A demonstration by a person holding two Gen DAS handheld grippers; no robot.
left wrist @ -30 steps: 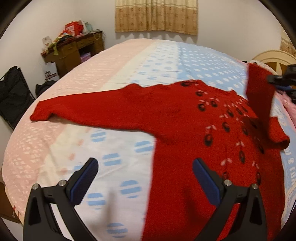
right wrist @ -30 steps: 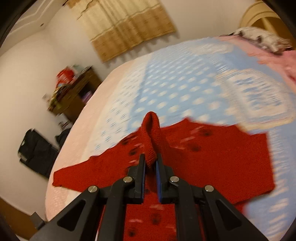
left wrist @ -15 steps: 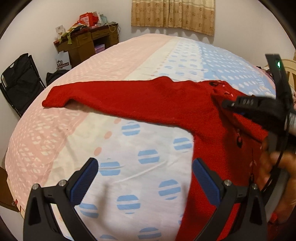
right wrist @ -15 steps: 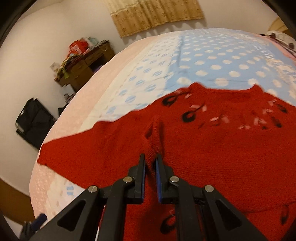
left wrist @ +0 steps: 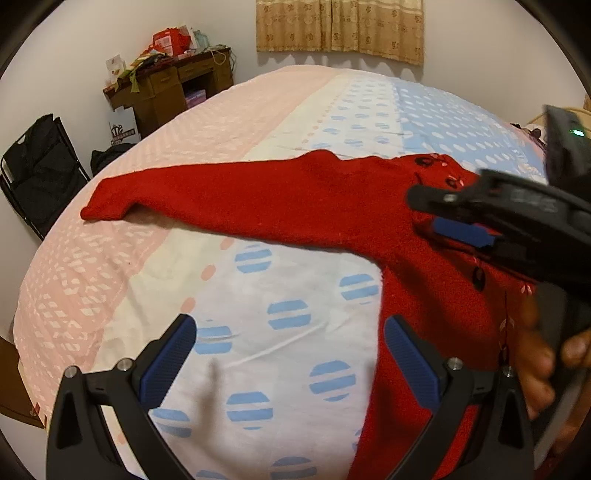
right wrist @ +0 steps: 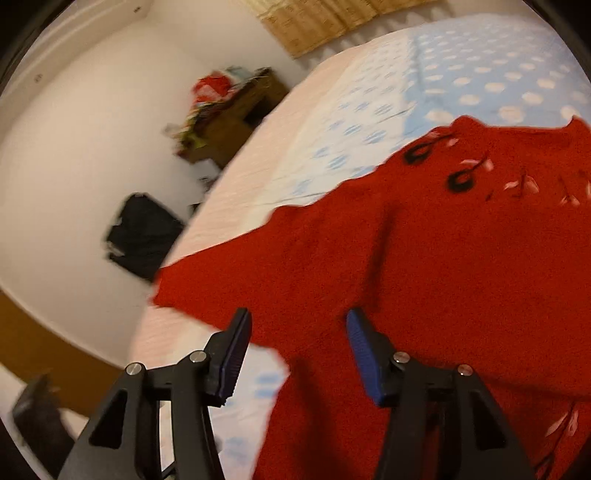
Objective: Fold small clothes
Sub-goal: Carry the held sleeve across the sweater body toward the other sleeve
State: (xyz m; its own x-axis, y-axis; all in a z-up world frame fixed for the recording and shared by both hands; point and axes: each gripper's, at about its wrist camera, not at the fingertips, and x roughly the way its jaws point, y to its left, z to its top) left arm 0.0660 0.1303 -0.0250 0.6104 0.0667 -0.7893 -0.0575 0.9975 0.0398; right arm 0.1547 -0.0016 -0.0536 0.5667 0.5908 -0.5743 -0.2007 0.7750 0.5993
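Two pairs of fingers: both spread, neither pinching anything.
Right fingers: the right gripper (right wrist: 295,354) has just been opening; its blue pads (right wrist: 364,354) stand apart over the red knit with a gap on each side, not pressing on it.
Right gripper, seen from the left: it (left wrist: 443,218) reaches in from the right edge of the view and hovers low over the sweater's chest; whether it touches the cloth cannot be told. A hand (left wrist: 535,362) grips its handle.
Left fingers: the left gripper (left wrist: 291,365) is wide open, with bare bedspread between its pads and the right pad (left wrist: 410,362) just beside the sweater's side edge.
Sweater: the red sweater (left wrist: 314,206) lies flat on the bed (left wrist: 258,122), front up, with dark and pink motifs near the neckline.
Sleeve: one sleeve (left wrist: 177,195) stretches straight out toward the bed's left edge, its cuff on the pink band.
Bedspread: pink along the left edge, white with blue striped dots in the middle, pale blue with white dots toward the far right.
Beyond the bed: a cluttered wooden desk (left wrist: 170,92), a black folding chair (left wrist: 37,166) and a tan curtain (left wrist: 340,29) on the far wall.
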